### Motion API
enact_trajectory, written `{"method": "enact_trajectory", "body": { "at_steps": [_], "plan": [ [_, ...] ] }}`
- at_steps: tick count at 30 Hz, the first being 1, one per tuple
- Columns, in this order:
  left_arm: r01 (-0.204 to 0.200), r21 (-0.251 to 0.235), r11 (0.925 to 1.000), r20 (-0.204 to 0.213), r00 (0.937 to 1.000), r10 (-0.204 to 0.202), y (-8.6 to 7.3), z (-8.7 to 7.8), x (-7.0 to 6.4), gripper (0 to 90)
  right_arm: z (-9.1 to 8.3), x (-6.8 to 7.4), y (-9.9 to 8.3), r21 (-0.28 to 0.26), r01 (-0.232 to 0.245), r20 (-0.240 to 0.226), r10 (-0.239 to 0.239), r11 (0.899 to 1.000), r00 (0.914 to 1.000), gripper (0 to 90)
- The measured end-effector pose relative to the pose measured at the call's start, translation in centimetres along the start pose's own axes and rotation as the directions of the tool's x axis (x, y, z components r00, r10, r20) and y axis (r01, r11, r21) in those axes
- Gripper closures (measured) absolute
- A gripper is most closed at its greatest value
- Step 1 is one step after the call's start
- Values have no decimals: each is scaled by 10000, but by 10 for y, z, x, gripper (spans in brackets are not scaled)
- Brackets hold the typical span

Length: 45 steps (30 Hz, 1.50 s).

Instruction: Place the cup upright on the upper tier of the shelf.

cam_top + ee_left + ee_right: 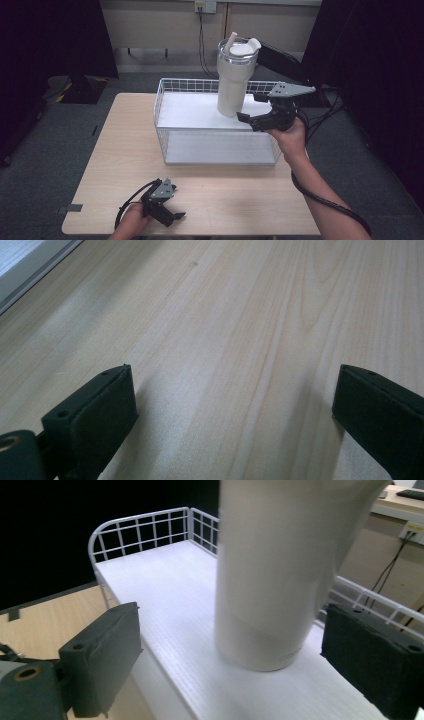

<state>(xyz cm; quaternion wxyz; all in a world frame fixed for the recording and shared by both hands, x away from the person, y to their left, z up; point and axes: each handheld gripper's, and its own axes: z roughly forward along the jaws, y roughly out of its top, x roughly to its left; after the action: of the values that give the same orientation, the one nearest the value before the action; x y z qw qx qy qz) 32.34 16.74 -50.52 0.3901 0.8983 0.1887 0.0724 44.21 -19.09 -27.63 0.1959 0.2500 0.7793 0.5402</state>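
Centrally on the pale wooden worktop [210, 195] stands a white wire two-tier rack [172, 90] with flat white shelf boards. On its upper shelf, toward the right end, a tall cream-white plastic tumbler [233, 82] stands upright, with a clear lid and a white straw poking out of the top.

The right gripper [250, 119], black with a grey three-cornered plate on top, is held in the person's right hand [290, 136] just beside the tumbler's base. Its fingers [102, 650] are spread wide apart; in the right gripper view the tumbler's lower body sits between them, closer to the right-side finger, with a gap on each side and no contact visible.

The left gripper [172, 216] lies low near the worktop's front-left edge, held in the left hand [132, 220], well apart from the rack. Its fingers [95, 410] are likewise spread wide, with bare wood grain between them, and a sliver of the rack's white base shows at the upper left corner of the left gripper view.
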Motion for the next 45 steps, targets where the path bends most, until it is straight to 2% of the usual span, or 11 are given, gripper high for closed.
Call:
{"method": "enact_trajectory", "body": {
  "at_steps": [22, 30, 45],
  "plan": [
    [7, 11, 10000, 21, 10000, -7, 0, 0, 0, 30, -12, 30, -23, 96, 114, -1008, -104, 9999, 9949, 86],
    [6, 11, 10000, 31, 10000, -7, 0, 0, 0, 29, -19, 36, -36, 188, 125, -1220, -101, 9997, 9925, 86],
    [2, 38, 10000, 69, 10000, -3, 0, 0, 0, 28, -26, 39, -71, 528, 9, -1430, 67, 9986, 9897, 86]
  ]
}}
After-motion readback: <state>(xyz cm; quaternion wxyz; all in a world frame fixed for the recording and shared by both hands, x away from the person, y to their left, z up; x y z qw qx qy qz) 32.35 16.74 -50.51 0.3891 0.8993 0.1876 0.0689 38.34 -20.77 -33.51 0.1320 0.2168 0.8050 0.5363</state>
